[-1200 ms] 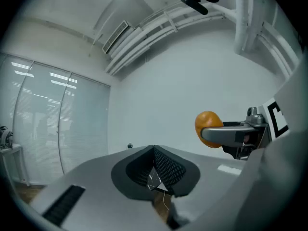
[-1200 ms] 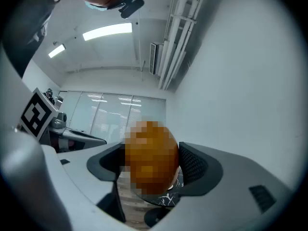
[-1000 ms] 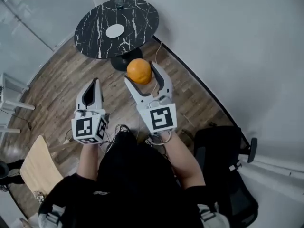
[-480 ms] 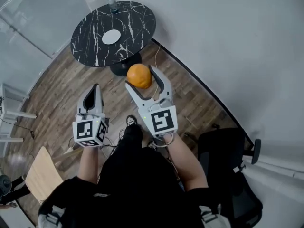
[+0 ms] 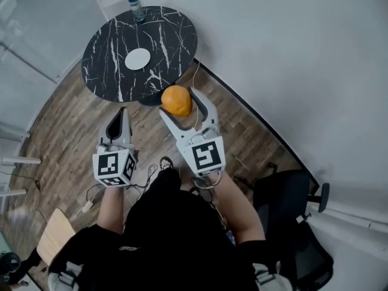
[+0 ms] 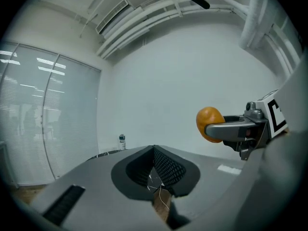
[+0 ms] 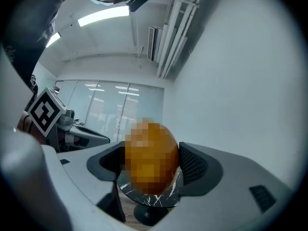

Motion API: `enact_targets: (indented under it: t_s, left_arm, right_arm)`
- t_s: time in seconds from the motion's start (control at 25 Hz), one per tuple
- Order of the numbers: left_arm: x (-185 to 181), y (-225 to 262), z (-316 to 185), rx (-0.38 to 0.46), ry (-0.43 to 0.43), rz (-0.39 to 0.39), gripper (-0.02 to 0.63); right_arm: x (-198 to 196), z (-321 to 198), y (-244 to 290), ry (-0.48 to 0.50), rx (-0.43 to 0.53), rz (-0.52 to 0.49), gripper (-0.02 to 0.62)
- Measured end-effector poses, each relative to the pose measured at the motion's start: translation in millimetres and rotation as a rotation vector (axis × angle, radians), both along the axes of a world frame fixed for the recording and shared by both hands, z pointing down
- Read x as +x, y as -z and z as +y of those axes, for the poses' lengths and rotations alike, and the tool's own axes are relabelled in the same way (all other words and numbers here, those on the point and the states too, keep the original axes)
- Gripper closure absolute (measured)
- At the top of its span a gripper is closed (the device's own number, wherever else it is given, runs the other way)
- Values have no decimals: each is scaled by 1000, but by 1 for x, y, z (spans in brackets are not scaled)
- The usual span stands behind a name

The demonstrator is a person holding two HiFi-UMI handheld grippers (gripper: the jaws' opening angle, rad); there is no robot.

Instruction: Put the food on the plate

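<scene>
The right claw (image 5: 180,101) gripped the orange (image 5: 176,99) in the air, away from the white plate (image 5: 137,58) on the black bench (image 5: 173,32). The left claw (image 5: 119,115) was clenched shut, empty.

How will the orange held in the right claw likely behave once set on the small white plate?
The orange looks round, so it will probably roll unless released gently. The plate appears small and flat, offering little to stop it. Undented in the right claw, it seems firm.
</scene>
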State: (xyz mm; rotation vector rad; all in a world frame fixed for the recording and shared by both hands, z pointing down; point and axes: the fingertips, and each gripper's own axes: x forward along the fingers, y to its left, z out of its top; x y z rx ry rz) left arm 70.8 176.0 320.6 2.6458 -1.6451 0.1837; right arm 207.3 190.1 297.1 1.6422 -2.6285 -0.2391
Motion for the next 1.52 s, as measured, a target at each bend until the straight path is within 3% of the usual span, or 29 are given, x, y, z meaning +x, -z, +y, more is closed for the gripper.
enact_targets:
  t_s: [0.64,1.04,1.4,1.52]
  left_arm:
    - [-78,-12,-122,-59,-35,27,606]
    - [-83,-35,-168,-110,-39,-1,606]
    - [-86,-63,-232,-174,11,-18,606]
    - [-90,-76,-254,-206,45,-13,606]
  right_arm:
    - [-77,-126,-21,71,-94,118,265]
    - [-87,-175,-46,121,-145,125,264]
    - [-92,-245,-76,214,-200,140,264]
    - [-96,-270,-89,285,-230,185,264]
